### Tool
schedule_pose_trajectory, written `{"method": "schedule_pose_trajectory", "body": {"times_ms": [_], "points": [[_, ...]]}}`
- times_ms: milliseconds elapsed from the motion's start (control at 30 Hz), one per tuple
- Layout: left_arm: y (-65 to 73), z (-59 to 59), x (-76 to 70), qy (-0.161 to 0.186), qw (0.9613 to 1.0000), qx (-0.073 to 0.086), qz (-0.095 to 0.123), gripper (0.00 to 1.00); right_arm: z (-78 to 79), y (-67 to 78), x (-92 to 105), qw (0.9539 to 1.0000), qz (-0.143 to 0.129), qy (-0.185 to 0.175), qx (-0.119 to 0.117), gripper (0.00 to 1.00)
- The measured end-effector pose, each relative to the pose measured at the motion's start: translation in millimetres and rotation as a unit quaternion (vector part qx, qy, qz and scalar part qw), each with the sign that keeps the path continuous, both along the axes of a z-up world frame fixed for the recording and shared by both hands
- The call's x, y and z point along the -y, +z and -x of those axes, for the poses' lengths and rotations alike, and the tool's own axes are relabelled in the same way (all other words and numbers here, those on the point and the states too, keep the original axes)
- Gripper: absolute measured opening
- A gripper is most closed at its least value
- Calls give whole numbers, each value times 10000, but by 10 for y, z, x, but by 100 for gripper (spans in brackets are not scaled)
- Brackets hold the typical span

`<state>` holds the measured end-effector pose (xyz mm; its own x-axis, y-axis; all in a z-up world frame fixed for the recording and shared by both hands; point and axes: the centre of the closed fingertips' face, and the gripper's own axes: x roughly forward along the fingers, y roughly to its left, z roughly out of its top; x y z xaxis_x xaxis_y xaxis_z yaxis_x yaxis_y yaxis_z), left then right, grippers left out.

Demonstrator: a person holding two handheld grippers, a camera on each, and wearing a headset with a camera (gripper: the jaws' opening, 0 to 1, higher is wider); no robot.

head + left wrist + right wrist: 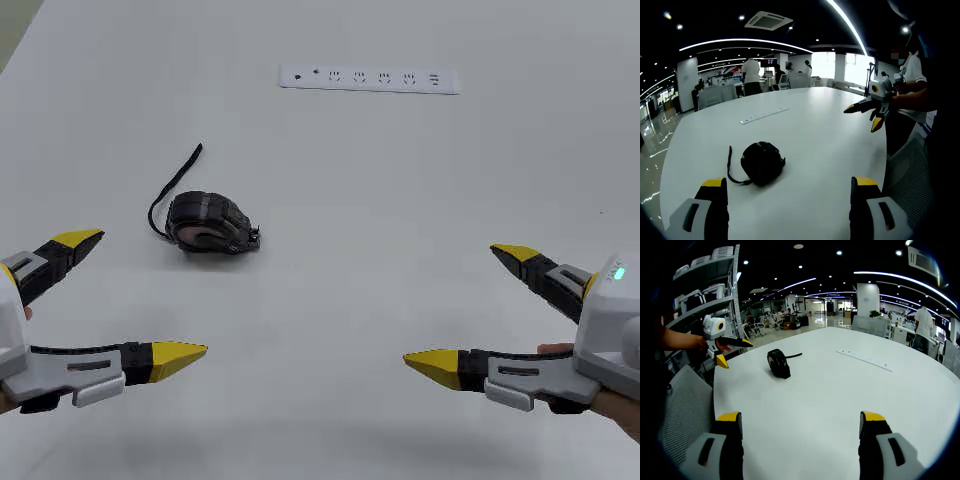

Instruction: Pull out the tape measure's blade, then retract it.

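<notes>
While the white table (400, 250) spreads broad beneath everything, the left gripper (152, 292) and the right gripper (448, 303) hover over its near side, well apart, each with jaws spread wide and holding nothing. A white power strip (368, 78) lies at the far side. The black tape measure (210, 223) rests on the table ahead of the left gripper, untouched, its black strap (172, 185) trailing away behind it.

The left gripper (135, 297) was held near the tape measure (208, 222), on its near side, with its jaws spread wide and nothing between them. The right gripper (465, 306) hung well apart from the tape measure, its jaws equally wide and its tips pointing inward.
</notes>
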<state>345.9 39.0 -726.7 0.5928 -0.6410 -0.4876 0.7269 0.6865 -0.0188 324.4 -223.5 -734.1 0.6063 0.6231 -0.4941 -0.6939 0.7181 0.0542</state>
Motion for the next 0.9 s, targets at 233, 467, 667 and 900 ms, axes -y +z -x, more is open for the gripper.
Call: {"method": "schedule_pose_trajectory", "body": {"times_ms": [233, 467, 667, 900], "points": [[16, -29, -13, -11, 10000, 35, -16, 100, -5, -1, -1, 10000, 2, 2, 7, 99], [6, -42, -6, -99, 9999, 37, -80, 99, -3, -18, 11, 10000, 62, 43, 20, 98], [1, -52, -6, -126, 9999, 31, -97, 99, -2, -20, 14, 9999, 79, 61, 15, 97], [-32, -126, 12, -349, 9991, 10, -255, 98, -83, -43, -6, 9996, 161, 250, -3, 96]]}}
